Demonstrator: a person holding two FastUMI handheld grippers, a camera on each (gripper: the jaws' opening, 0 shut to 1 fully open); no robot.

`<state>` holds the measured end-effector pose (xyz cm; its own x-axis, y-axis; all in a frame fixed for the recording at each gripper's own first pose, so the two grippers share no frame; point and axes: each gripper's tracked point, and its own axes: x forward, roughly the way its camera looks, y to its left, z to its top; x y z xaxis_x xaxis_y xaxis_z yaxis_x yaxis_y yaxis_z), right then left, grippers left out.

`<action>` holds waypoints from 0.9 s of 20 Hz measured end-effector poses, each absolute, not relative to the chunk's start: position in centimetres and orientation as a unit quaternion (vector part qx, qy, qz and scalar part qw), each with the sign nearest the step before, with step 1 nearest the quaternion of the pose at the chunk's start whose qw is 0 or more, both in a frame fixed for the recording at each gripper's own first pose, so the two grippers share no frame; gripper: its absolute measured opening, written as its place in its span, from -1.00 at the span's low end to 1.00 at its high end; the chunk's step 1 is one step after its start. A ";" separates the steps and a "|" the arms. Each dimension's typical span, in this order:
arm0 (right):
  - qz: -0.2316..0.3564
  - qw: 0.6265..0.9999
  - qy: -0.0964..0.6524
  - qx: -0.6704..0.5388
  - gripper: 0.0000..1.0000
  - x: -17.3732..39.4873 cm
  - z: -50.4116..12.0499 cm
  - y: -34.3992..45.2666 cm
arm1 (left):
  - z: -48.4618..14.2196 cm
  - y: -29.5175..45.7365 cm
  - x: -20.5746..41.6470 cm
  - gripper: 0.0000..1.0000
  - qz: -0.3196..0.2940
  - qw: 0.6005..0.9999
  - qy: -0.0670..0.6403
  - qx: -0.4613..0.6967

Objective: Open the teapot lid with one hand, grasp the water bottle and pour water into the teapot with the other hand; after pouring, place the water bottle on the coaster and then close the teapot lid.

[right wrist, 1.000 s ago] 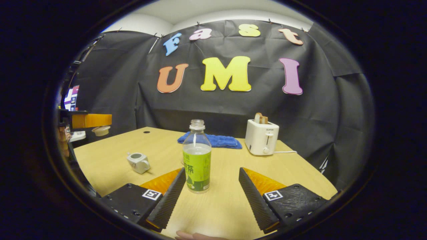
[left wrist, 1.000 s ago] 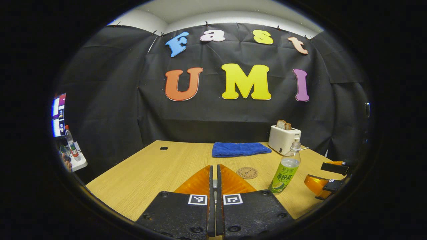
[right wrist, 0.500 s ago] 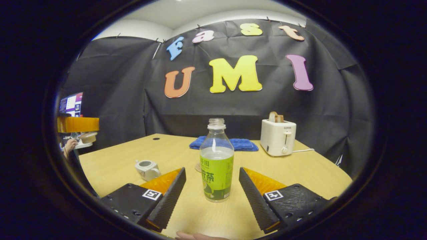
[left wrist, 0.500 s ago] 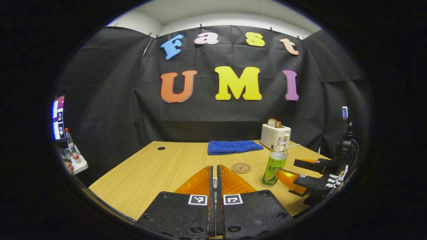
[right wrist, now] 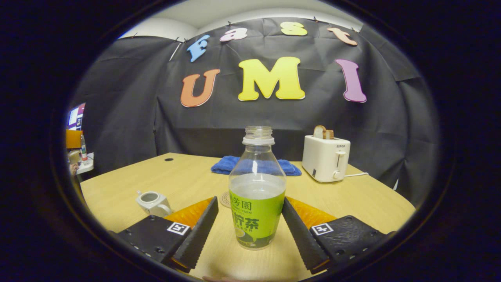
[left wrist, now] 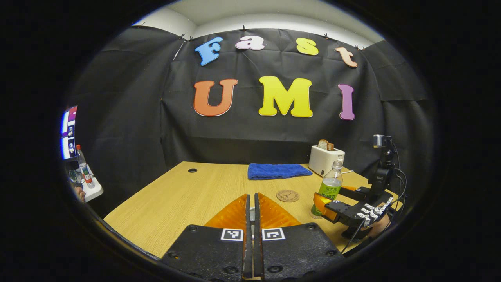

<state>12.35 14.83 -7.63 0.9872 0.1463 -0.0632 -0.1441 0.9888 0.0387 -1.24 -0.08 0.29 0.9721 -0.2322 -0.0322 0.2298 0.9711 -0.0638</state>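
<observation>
Two ribbed fingers (right wrist: 199, 231) of the right gripper (right wrist: 250, 229) stand open around the uncapped clear plastic water bottle (right wrist: 256, 188), upright on the wooden bench (right wrist: 188, 180). Left gripper (left wrist: 251, 235) is closed. The small white teapot (right wrist: 153, 202) stands lidless beside.

A black cloth wall (right wrist: 250, 125) closes the booth at the far side, with a white ceiling (left wrist: 274, 9) above it. The wooden table (left wrist: 184, 196) is light — far left, a small white shelf (left wrist: 92, 192) and a lit screen (left wrist: 67, 133).
</observation>
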 end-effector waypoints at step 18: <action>0.083 0.996 0.015 -0.009 0.44 12.3 -6.4 14.4 | 0.3 -0.1 -1.2 -0.94 -0.128 0.991 0.019 -0.025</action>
<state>12.27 14.40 -6.42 0.9856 0.1660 -0.0314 -0.1665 0.9859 -0.0153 -1.18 -0.10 0.28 0.9665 -0.2547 -0.0319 0.2528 0.9660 -0.0545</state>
